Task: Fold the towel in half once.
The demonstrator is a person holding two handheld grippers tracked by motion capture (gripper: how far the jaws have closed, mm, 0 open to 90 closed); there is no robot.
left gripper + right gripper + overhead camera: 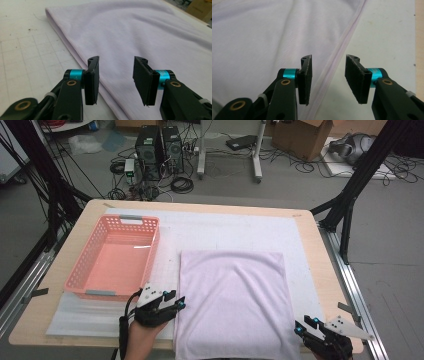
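- The left claw [176, 303], nearest the camera at the bottom of the high view, sits in a person's hand [142, 332] at the near left corner of the pale lilac folded cloth [232, 302]; its jaws are spread with nothing between them, pointing toward the cloth's left edge.
- In the left gripper view, the left claw [116, 80] hovers over the cloth's [140, 37] folded left edge, one jaw above the white gridded mat [27, 57], the other above the fabric.
- The salmon-pink perforated plastic basket [114, 256] stands on the white mat [220, 227] just left of the cloth, holding nothing.
- The cloth lies flat on the mat in the middle of the light wooden bench [75, 227], its near edge reaching the bench's front.
- The right claw [306, 324] sits at the cloth's near right corner, jaws spread and holding nothing.
- In the right gripper view, the right claw [328, 80] straddles the cloth's [257, 37] stitched right hem, with the mat [387, 37] on the other side.
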